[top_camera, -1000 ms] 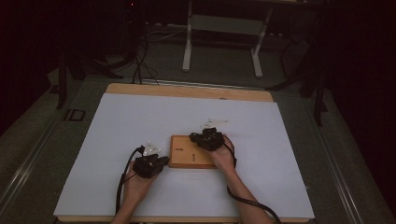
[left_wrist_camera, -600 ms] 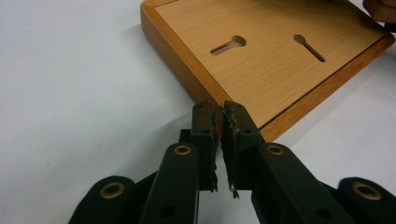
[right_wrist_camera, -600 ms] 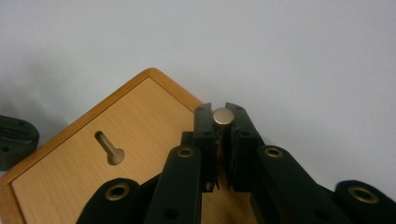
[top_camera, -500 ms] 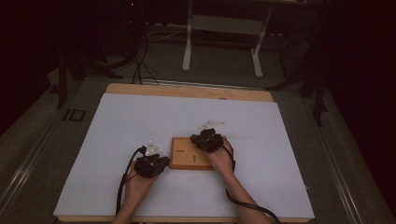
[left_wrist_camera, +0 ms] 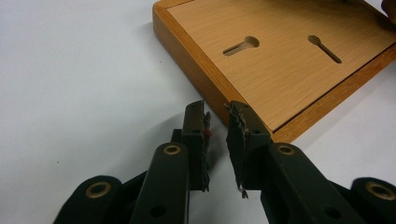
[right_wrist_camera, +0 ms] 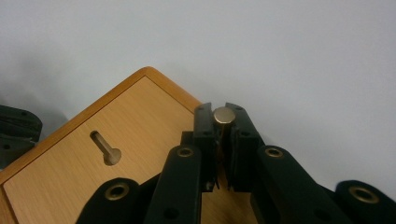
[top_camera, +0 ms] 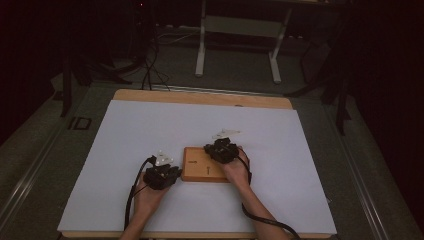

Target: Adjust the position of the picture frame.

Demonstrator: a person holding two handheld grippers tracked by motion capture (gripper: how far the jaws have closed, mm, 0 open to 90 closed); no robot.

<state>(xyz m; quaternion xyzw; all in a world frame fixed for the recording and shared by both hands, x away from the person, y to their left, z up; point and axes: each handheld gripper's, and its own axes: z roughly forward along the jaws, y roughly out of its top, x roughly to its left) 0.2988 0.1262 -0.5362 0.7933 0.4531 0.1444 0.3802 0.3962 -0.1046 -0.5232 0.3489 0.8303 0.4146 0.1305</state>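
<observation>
A flat wooden board (top_camera: 202, 165) with two keyhole slots (left_wrist_camera: 240, 45) lies on the white sheet (top_camera: 150, 130). My left gripper (left_wrist_camera: 217, 112) sits low at the board's near-left corner (top_camera: 172, 172). Its jaws have just been opening; a narrow gap stands between the worn pads and nothing is in it. My right gripper (right_wrist_camera: 223, 112) hovers over the board's right part (top_camera: 212, 150), shut on a small brass-coloured pin (right_wrist_camera: 223, 115) whose round head shows between the fingertips. One slot (right_wrist_camera: 106, 148) lies to its left.
The white sheet covers a wooden table whose far edge (top_camera: 200, 97) shows. Behind it stand a metal frame's legs (top_camera: 201, 50) and floor cables (top_camera: 147, 75). My left gripper's body (right_wrist_camera: 14, 133) sits at the left edge of the right gripper view.
</observation>
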